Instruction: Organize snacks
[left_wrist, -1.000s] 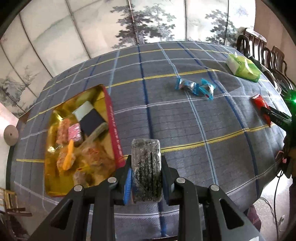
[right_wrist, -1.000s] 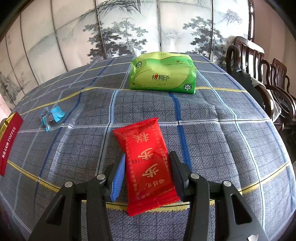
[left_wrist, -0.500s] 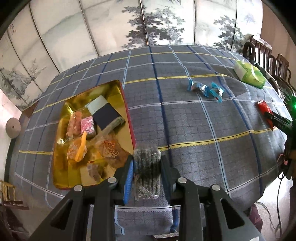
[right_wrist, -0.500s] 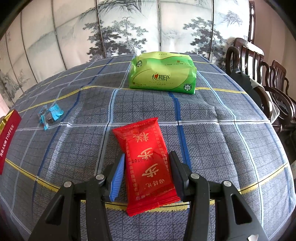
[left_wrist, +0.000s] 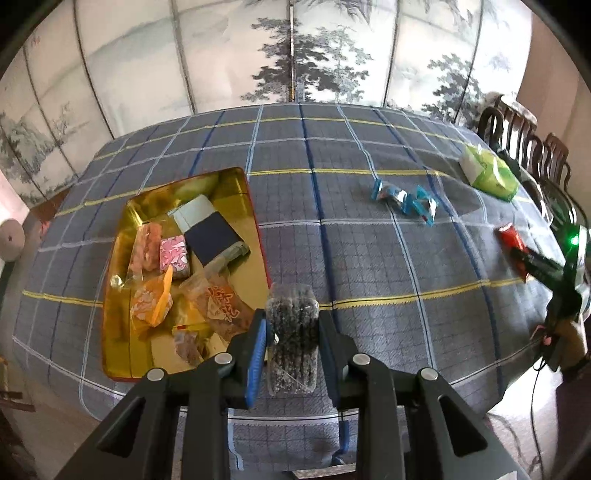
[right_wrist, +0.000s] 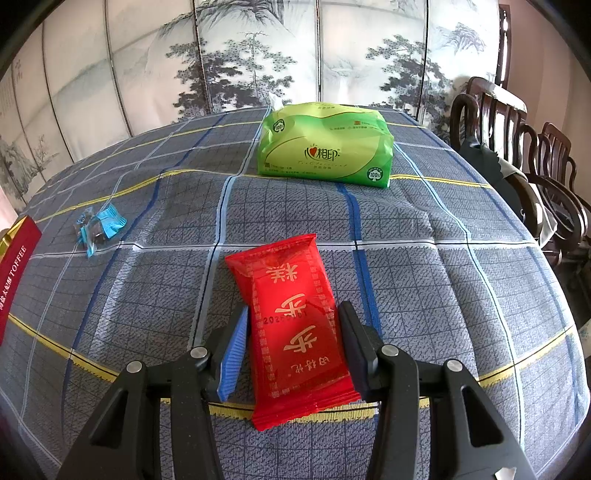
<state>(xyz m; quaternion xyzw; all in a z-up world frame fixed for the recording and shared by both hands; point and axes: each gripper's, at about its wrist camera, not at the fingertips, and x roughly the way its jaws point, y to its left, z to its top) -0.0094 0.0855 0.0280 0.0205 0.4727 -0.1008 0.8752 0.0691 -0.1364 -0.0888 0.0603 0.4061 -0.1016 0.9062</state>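
My left gripper is shut on a clear pack of dark sesame bars and holds it above the table, just right of the gold tin that holds several wrapped snacks. My right gripper straddles a red snack packet that lies flat on the checked tablecloth; its fingers sit close at both sides, the left one with a small gap. The same packet shows far right in the left wrist view. Blue-wrapped candies lie mid-table; they also show in the right wrist view.
A green tissue pack stands at the far side of the table, also seen in the left wrist view. The tin's red wall is at the left edge. Wooden chairs line the right side. A painted screen stands behind.
My left gripper has carried the sesame bars higher and back, so the tin sits more fully in view to the left of it. The right gripper and red packet have stayed still.
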